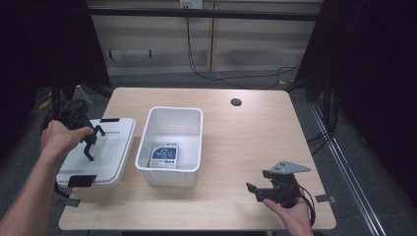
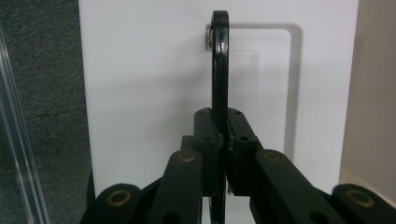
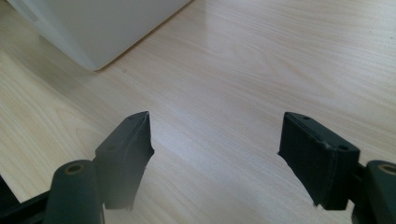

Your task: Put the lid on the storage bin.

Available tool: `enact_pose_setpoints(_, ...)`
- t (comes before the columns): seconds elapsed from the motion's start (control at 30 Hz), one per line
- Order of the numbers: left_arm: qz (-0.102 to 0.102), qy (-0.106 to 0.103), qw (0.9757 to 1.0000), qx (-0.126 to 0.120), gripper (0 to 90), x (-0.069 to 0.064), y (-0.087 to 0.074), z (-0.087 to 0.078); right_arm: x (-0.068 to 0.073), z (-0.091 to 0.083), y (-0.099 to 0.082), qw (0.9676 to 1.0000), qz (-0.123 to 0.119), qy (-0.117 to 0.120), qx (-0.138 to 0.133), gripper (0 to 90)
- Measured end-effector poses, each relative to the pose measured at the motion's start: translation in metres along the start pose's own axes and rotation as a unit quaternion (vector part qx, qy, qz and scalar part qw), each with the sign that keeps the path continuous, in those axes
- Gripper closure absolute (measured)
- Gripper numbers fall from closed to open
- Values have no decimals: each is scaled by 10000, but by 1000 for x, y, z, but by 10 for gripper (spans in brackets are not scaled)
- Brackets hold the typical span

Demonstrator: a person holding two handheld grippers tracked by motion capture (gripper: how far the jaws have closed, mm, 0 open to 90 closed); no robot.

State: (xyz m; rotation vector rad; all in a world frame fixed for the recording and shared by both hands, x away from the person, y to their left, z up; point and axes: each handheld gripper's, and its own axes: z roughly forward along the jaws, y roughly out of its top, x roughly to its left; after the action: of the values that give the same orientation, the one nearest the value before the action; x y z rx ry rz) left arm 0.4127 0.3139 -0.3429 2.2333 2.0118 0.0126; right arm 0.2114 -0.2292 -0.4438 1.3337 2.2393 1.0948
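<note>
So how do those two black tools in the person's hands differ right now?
The left tool is shut on the lid's black handle, while the right tool stands open with nothing between its jaws. The left one hangs over the white lid; the right one sits low over the bare table. Both are black and hand-held.

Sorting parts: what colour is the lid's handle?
Black handle on a white lid, clearest in the left gripper view.

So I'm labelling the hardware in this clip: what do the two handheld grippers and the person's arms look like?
Both are black linkage grippers with brass-coloured pivot pins. The left gripper has flat black fingers. The right gripper carries a grey three-cornered plate on top and trails a black cable. The forearms are bare: no sleeves or gloves.
</note>
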Motion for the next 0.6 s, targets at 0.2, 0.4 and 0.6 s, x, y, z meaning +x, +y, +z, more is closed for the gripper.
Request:
enact_pose_setpoints(0.2, 48, -18, 10000, -62, 850, -2, -1, -10, 0, 0, 0, 10000, 13, 3, -8, 246)
enact_pose_setpoints(0.4, 94, -104, 9999, -89, 850, -7, 0, -19, 0, 0, 0, 10000, 17, 6, -6, 246)
enact_pose_setpoints(0.6, 184, -142, 9997, -125, 849, -10, 0, -26, 0, 0, 0, 10000, 6, 14, 0, 246)
